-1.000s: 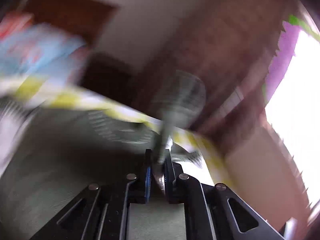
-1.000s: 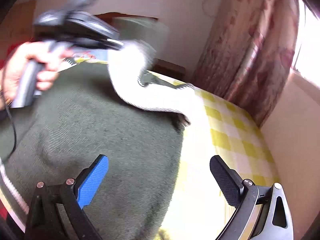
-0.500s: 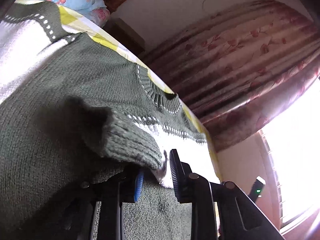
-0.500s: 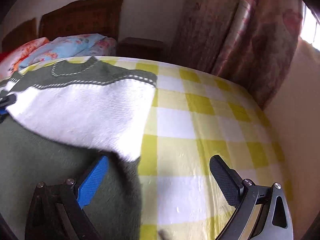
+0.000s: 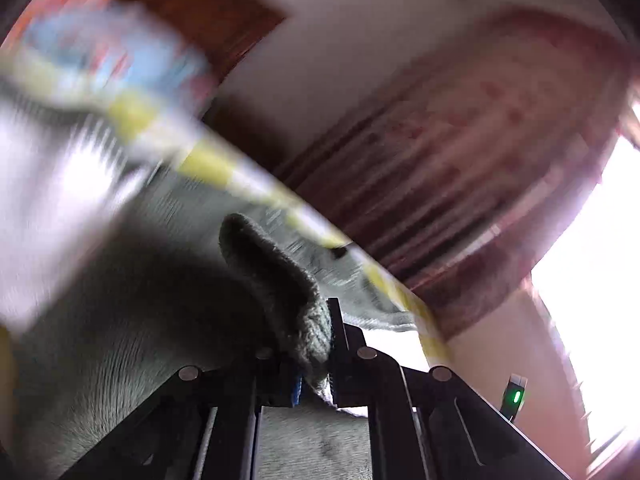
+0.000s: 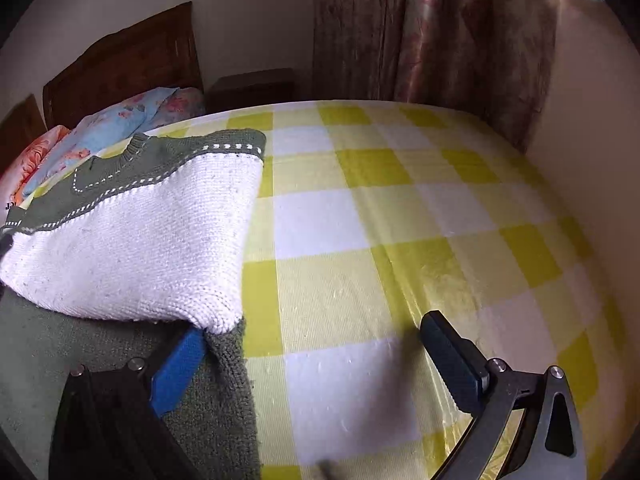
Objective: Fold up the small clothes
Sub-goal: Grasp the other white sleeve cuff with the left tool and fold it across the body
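sleeve point(image 5: 276, 280) now folded over sweater point(image 6: 132, 232); left claw point(image 5: 314, 364) grips cuff (r claw point(image 6: 312, 356) open)

Left view motion-blurred (pillows point(image 5: 100, 56) smeared); sweater point(image 6: 132, 232) cut by left edge.

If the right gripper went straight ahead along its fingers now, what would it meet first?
Probably the yellow-and-white checked bedsheet: the open right gripper points over it, the green-and-white knitted sweater lying leftward.

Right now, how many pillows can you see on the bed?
2. A blue flowered pillow lies at the headboard behind the sweater; an orange flowered pillow sits to its left, at the picture's edge. More may be hidden beyond that edge.
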`<state>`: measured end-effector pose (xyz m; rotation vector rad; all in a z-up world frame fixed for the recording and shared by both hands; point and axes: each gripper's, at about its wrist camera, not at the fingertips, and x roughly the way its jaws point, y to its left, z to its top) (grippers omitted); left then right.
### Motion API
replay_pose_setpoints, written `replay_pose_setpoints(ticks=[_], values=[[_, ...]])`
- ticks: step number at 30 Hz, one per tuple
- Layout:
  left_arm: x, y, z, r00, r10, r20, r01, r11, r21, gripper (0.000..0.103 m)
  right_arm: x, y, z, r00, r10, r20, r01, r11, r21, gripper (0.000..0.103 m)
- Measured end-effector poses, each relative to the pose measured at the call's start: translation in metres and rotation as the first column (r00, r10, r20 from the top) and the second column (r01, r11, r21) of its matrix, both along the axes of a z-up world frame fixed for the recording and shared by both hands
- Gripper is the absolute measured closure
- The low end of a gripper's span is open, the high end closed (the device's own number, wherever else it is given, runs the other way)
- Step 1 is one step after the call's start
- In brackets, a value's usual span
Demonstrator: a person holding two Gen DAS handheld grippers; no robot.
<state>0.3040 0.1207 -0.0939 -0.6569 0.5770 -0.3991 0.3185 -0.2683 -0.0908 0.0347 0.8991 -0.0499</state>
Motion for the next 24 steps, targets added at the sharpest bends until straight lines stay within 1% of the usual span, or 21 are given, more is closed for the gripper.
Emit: replay_pose_setpoints(ticks=[1, 2, 3, 4, 5, 6, 7, 8, 9, 12, 14, 15, 16, 17, 18, 19, 20, 21, 22, 23, 24], values=[[-0.004, -0.009, 0.013, 0.998, -0.013, 0.057, 0.009, 0.997, 0.075, 0.094, 0.0, 0.001, 0.001, 1.0, -0.001, -0.001, 0.001, 1.0, 0.0, 0.0], [-0.009, -0.02, 0.024, 0.992, -0.032, 0.12, 0.009, 0.982, 0.187, 0.093, -0.001, 0.001, 0.003, 1.0, -0.002, -0.002, 0.002, 1.0, 0.0, 0.0], [-0.008, -0.025, 0.026, 0.991, -0.031, 0.131, -0.003, 0.967, 0.253, 0.091, -0.002, 0.001, 0.002, 1.0, -0.003, -0.002, 0.003, 1.0, 0.0, 0.0], [0.001, -0.027, 0.018, 0.997, -0.025, 0.079, 0.0, 0.953, 0.303, 0.09, -0.002, 0.001, 0.003, 1.0, -0.003, -0.003, 0.003, 1.0, 0.003, 0.0], [0.013, -0.024, 0.004, 1.0, -0.015, -0.006, 0.016, 0.954, 0.301, 0.09, -0.001, 0.0, 0.002, 1.0, -0.003, -0.004, 0.003, 1.0, 0.006, 0.0], [0.024, -0.017, -0.01, 0.995, -0.004, -0.1, 0.03, 0.965, 0.259, 0.09, -0.001, 0.001, 0.002, 1.0, -0.003, -0.005, 0.003, 1.0, 0.009, 0.0], [0.031, -0.007, -0.021, 0.987, 0.009, -0.161, 0.025, 0.978, 0.208, 0.09, -0.001, 0.001, 0.002, 1.0, -0.002, -0.005, 0.002, 1.0, 0.007, 0.0], [0.032, 0.005, -0.029, 0.982, 0.027, -0.19, 0.001, 0.989, 0.147, 0.085, 0.0, 0.002, 0.001, 1.0, -0.002, -0.004, 0.002, 1.0, 0.005, 0.0], [0.031, 0.012, -0.031, 0.98, 0.046, -0.196, -0.02, 0.991, 0.13, 0.085, 0.0, 0.002, 0.001, 1.0, -0.002, -0.004, 0.002, 1.0, 0.006, 0.0], [0.021, 0.025, -0.032, 0.966, 0.151, -0.211, -0.115, 0.979, 0.171, 0.084, 0.0, 0.001, 0.0, 1.0, -0.003, -0.004, 0.003, 1.0, 0.007, 0.0], [0.007, 0.026, -0.016, 0.947, 0.283, -0.153, -0.238, 0.937, 0.255, 0.083, 0.0, 0.001, 0.0, 1.0, -0.003, -0.004, 0.003, 1.0, 0.007, 0.0], [0.001, 0.025, -0.007, 0.946, 0.305, -0.107, -0.268, 0.926, 0.265, 0.082, 0.0, 0.001, 0.0, 1.0, -0.003, -0.004, 0.003, 1.0, 0.006, 0.0], [-0.004, 0.025, 0.002, 0.954, 0.293, -0.065, -0.268, 0.928, 0.258, 0.079, 0.0, 0.001, 0.0, 1.0, -0.003, -0.004, 0.003, 1.0, 0.006, 0.0], [-0.006, 0.013, 0.015, 0.972, 0.236, -0.02, -0.223, 0.941, 0.255, 0.075, 0.0, 0.001, 0.0, 1.0, -0.006, -0.004, 0.006, 1.0, 0.006, 0.0], [-0.003, 0.001, 0.022, 0.984, 0.178, -0.003, -0.171, 0.948, 0.268, 0.073, 0.0, 0.002, 0.0, 1.0, -0.008, -0.004, 0.008, 1.0, 0.005, 0.0], [0.003, -0.017, 0.027, 0.995, 0.099, 0.001, -0.095, 0.951, 0.295, 0.07, 0.0, 0.002, 0.0, 1.0, -0.008, -0.004, 0.008, 1.0, 0.001, 0.0], [0.012, -0.035, 0.027, 1.0, 0.026, -0.006, -0.023, 0.949, 0.314, 0.069, 0.0, 0.003, 0.0, 1.0, -0.009, -0.004, 0.009, 1.0, -0.003, 0.0], [0.02, -0.05, 0.025, 0.998, -0.061, -0.032, 0.068, 0.939, 0.336, 0.069, 0.0, 0.003, 0.0, 1.0, -0.008, -0.002, 0.008, 1.0, -0.005, 0.0], [0.028, -0.06, 0.019, 0.994, -0.091, -0.067, 0.109, 0.927, 0.358, 0.069, 0.0, 0.003, 0.0, 1.0, -0.008, -0.002, 0.008, 1.0, -0.004, 0.0], [0.037, -0.067, 0.004, 0.989, -0.076, -0.129, 0.123, 0.908, 0.401, 0.069, 0.0, 0.003, -0.001, 1.0, -0.007, -0.003, 0.007, 1.0, 0.0, 0.0], [0.042, -0.067, -0.009, 0.984, -0.046, -0.175, 0.117, 0.897, 0.426, 0.069, -0.002, 0.002, -0.001, 1.0, -0.007, -0.003, 0.007, 1.0, 0.008, 0.0]])
